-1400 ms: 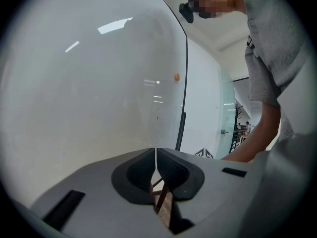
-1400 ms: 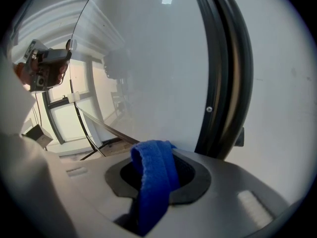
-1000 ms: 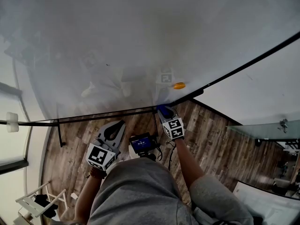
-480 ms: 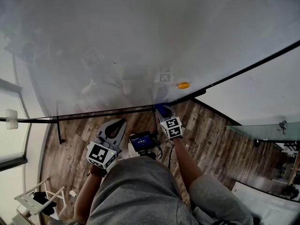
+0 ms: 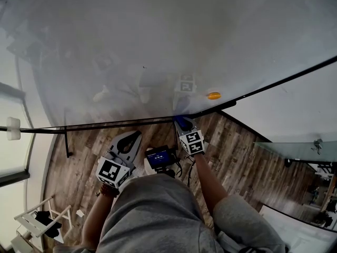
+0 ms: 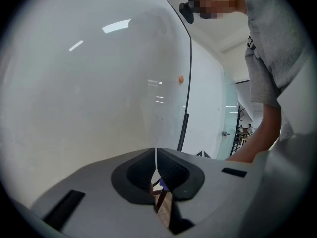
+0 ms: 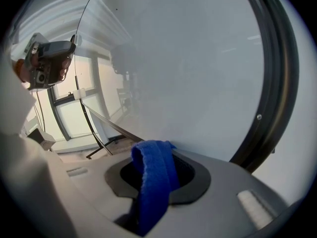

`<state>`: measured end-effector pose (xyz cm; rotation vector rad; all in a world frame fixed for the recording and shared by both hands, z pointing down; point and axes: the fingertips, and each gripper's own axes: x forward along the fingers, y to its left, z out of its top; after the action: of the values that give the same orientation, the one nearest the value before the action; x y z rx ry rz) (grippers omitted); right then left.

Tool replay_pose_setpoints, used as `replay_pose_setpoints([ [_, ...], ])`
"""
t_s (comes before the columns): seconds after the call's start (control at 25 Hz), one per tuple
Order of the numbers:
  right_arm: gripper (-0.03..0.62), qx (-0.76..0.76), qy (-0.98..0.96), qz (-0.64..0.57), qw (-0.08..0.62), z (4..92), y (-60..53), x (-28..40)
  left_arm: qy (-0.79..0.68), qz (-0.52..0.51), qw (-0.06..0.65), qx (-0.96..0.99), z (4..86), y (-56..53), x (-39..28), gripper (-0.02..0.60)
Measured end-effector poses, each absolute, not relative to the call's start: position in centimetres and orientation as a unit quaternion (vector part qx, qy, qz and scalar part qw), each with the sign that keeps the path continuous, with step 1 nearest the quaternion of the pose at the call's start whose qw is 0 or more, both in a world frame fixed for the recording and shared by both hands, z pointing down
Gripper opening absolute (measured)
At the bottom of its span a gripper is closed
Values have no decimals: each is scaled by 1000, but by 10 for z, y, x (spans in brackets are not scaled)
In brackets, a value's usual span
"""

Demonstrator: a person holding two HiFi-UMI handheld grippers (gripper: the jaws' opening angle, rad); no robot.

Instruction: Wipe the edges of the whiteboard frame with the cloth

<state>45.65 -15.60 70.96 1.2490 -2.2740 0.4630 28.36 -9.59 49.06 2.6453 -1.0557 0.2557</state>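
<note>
Cloth (image 5: 183, 123), blue, is clamped in the right gripper (image 5: 181, 121) and sits at the lower bar of the black frame (image 5: 121, 124), near the bottom corner of the whiteboard (image 5: 158, 46). Actual contact w/ the bar is hard to confirm.

Around: orange magnet (image 5: 214, 95) on the board just right of the cloth, white clip (image 5: 13, 128) on the frame far left, black stand leg (image 5: 66, 141) under the bar, wood floor (image 5: 237, 152) below. Small device w/ blue screen (image 5: 160, 158) sits btwn the two grippers. Nothing blocks the bar by the cloth.

Right jaws are clenched on the cloth, a folded loop sticking out past them. Left gripper (image 5: 134, 136) hangs below the bar, apart from it, jaws pressed together w/ nothing btwn them.
</note>
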Motion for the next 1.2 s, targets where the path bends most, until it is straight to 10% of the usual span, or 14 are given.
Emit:
replay_pose_setpoints([
  [1.2, 106, 439, -847, 184, 237, 707, -154, 406, -390, 92, 141, 905, 500, -89, 239, 18],
])
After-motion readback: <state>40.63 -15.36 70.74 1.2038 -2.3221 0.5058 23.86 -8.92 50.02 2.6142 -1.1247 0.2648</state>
